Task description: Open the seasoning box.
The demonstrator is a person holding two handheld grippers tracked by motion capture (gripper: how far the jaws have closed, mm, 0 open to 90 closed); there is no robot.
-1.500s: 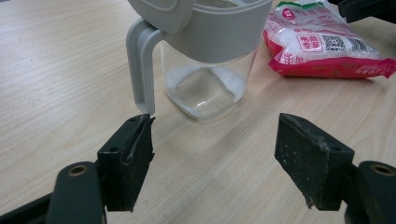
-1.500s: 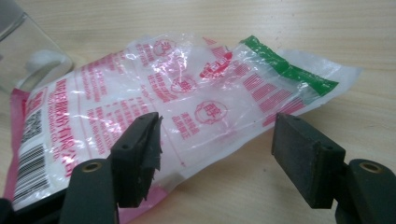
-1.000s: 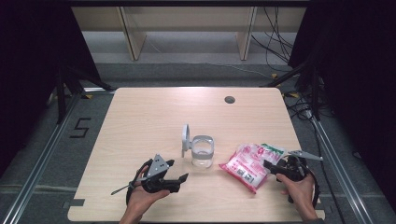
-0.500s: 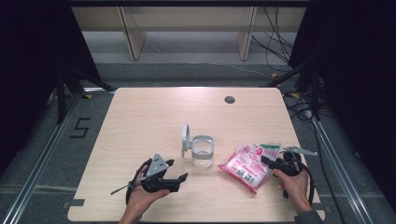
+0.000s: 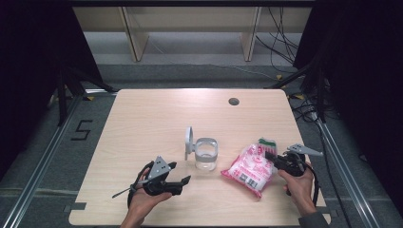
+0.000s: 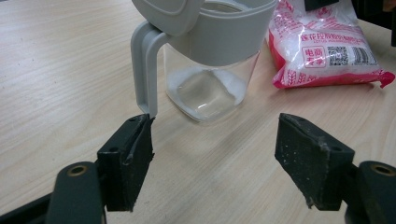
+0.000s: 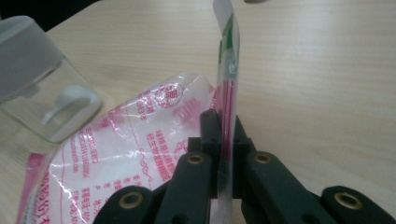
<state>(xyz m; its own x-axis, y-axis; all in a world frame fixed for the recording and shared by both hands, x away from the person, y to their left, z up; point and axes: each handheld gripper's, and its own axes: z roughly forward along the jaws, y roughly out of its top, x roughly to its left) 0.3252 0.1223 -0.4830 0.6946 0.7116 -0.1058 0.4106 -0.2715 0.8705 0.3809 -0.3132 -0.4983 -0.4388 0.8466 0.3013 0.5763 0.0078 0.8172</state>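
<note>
A clear jar (image 5: pixel 206 154) with a grey collar stands mid-table, its grey lid (image 5: pixel 189 140) flipped up on the left side. To its right lies a pink and white bag (image 5: pixel 249 168) with a green top edge. My right gripper (image 5: pixel 270 156) has just been closing and is now shut on that top edge, which stands upright between its jaws (image 7: pixel 223 126); the bag (image 7: pixel 140 154) and jar (image 7: pixel 42 88) lie beyond. My left gripper (image 5: pixel 180 172) rests open at the front left, empty. Its jaws (image 6: pixel 217 149) face the jar (image 6: pixel 210 60), with the bag (image 6: pixel 322 51) behind it.
The wooden table (image 5: pixel 142 123) has a dark cable hole (image 5: pixel 233 101) near its far edge. Shelf legs stand beyond the far edge and cables (image 5: pixel 285 42) run on the floor at the back right. Metal rails flank both table sides.
The right gripper's jaws have closed on the bag's top edge, and the hand has edged slightly towards the bag. The left hand, the jar and the bag's body stayed put.
</note>
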